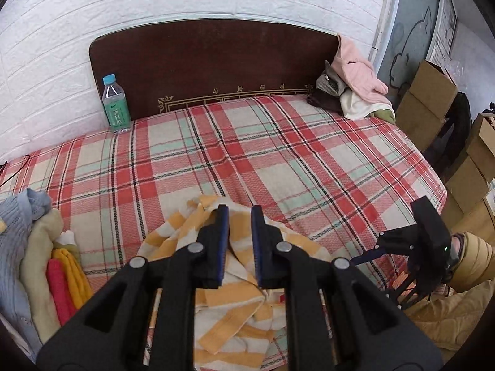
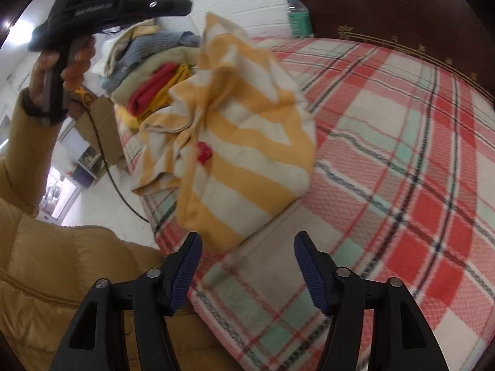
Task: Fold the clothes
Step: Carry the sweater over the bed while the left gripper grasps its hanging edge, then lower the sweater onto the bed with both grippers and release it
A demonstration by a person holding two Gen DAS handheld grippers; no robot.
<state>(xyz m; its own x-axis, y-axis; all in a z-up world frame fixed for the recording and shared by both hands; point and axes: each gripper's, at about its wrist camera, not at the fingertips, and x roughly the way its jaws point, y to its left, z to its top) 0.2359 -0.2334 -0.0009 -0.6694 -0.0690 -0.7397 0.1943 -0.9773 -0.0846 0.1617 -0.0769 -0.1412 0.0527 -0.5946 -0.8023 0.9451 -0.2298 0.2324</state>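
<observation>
At my far left a pile of clothes (image 1: 37, 247) sits on the edge of the plaid bedspread (image 1: 278, 154). Next to it, the yellow-and-white striped garment (image 1: 229, 309) lies bunched near the bed's front edge. My left gripper (image 1: 239, 213) is clenched on a raised fold of it, with cloth pinched between the blue pads. Farther right, my right gripper (image 2: 247, 241) is released, jaws spread wide with nothing gripped, just beside the garment's lower corner.
</observation>
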